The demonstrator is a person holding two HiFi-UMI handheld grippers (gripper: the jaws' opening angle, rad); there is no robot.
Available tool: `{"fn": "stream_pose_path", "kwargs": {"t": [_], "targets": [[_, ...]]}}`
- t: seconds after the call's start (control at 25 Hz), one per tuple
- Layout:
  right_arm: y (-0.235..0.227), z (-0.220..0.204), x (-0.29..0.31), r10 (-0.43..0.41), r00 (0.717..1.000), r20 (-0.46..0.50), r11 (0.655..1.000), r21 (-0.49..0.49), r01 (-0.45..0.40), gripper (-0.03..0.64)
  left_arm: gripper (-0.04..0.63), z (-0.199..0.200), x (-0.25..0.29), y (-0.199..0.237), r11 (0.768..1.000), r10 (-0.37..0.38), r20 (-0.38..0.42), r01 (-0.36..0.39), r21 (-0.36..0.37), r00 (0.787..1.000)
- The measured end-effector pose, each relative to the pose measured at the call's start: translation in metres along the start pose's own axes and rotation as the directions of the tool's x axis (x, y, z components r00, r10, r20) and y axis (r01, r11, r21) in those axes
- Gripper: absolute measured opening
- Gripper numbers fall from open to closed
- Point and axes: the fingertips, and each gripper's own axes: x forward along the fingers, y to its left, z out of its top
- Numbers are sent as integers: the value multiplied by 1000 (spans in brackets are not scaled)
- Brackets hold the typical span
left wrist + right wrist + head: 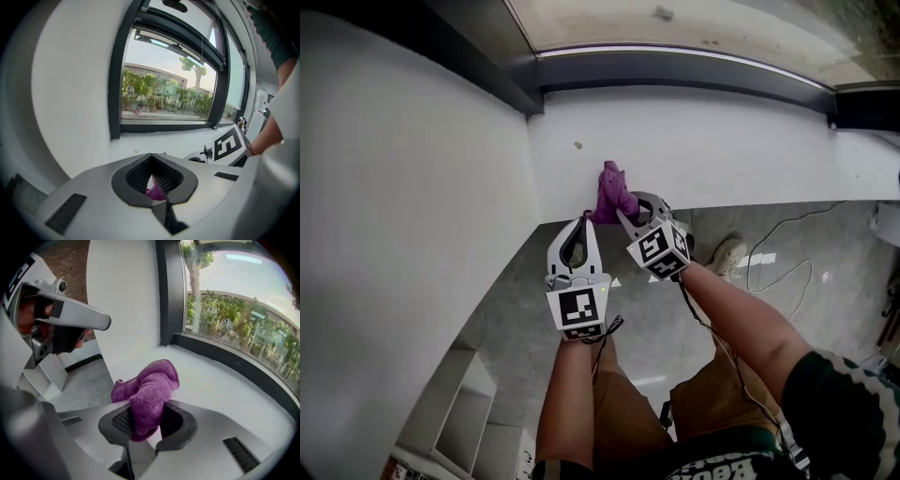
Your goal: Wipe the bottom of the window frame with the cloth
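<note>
A purple cloth (612, 192) lies bunched on the near edge of the white sill (722, 150), below the dark bottom rail of the window frame (675, 70). My right gripper (623, 211) is shut on it; in the right gripper view the cloth (147, 392) bulges up from between the jaws. My left gripper (584, 220) hangs just left of the cloth at the sill's edge, its fingers together with nothing held. In the left gripper view a scrap of purple cloth (154, 191) shows beyond the jaws, and the frame rail (164, 126) runs across further off.
A white wall (394, 234) closes off the sill on the left. Below the sill is a grey floor with a shoe (729, 253), a loose white cable (787, 272) and a white shelf unit (459, 412). A small speck (577, 145) sits on the sill.
</note>
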Motion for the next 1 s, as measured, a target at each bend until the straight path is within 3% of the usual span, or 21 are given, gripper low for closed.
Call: {"fn": "stream_pose_path", "kwargs": {"t": [0.64,1.0], "targets": [[73,65,46,164,985,47,979,-131,-156,101,5,-16,-31,45,993,71,-14,-72,-91,997],[71,69,54,156,986,52,981,-123,-148,101,5,-17,-32,54,994,73,-17,-74,-82,997]]}}
